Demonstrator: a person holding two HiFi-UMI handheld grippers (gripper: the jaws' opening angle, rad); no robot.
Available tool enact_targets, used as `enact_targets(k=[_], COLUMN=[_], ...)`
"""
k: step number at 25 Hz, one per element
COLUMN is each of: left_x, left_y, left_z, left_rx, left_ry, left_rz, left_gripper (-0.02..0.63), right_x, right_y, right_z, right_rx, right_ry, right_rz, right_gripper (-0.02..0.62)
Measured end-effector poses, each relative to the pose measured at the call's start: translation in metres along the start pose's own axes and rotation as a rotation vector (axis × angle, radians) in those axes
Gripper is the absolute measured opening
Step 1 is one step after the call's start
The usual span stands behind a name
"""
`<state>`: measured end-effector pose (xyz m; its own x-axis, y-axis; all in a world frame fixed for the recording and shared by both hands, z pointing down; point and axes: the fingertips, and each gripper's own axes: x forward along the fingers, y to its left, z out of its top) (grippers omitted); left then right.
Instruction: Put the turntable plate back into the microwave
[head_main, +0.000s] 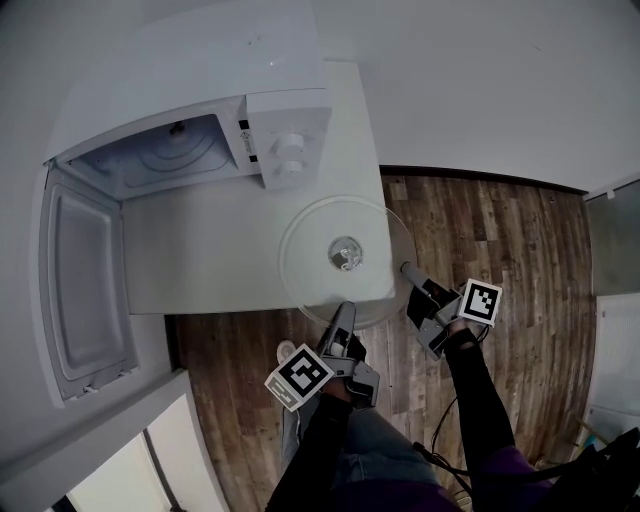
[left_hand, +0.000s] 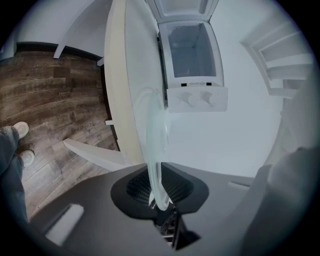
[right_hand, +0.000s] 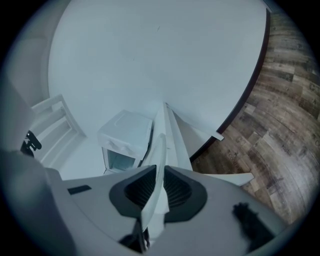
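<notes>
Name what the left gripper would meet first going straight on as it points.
The left gripper grips the glass plate; beyond it, probably the microwave's knob panel, though depth is unclear.

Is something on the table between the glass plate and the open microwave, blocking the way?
Nothing visible does. The table between the plate and the microwave is bare, and the door is swung wide open. The left gripper and right gripper grip the plate's rim.

light: even, soft, no hard shadows | fisheye warp + dark vignette at edges; near parts blurry
</notes>
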<state>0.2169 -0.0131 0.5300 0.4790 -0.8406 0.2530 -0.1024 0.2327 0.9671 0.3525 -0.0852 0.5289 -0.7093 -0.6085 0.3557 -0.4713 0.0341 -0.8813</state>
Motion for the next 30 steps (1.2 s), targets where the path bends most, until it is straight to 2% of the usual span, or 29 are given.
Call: enact_targets(k=[7, 11, 15, 18, 25, 30], left_x=[-0.004, -0.006, -0.013, -0.016, -0.029, -0.044], left_y=[-0.01, -0.017, -0.02, -0.03, -0.037, -0.042], left_z=[0.006, 0.008, 0.009, 0.012, 0.023, 0.029], left_rx=[-0.014, -0.013, -0.019, -0.019, 0.003, -0.017], left_ry=[-0.064, -0.055, -0.053, -0.058, -0.059, -0.08], left_rz=[-0.065, -0.105, -0.13, -0.176, -0.208, -0.222], left_gripper=[0.035, 0.029, 0.029, 0.029, 0.031, 0.032], right_x=[-0.002, -0.003, -0.005, -0.005, 0.002, 0.003], right_y=[0.009, 0.014, 0.023, 0.029, 0.052, 0.066], right_z=[0.002, 0.0, -0.004, -0.003, -0.008, -0.018], right_rx=[-0.025, -0.016, 0.032, 0.016, -0.029, -0.028], right_ry=[-0.037, -0.048, -0.068, -0.073, -0.078, -0.089], right_rz=[0.0, -0.006, 0.023, 0.035, 0.065, 0.082], right_gripper=[0.052, 0.055, 0.054, 0.052, 0.052, 0.052])
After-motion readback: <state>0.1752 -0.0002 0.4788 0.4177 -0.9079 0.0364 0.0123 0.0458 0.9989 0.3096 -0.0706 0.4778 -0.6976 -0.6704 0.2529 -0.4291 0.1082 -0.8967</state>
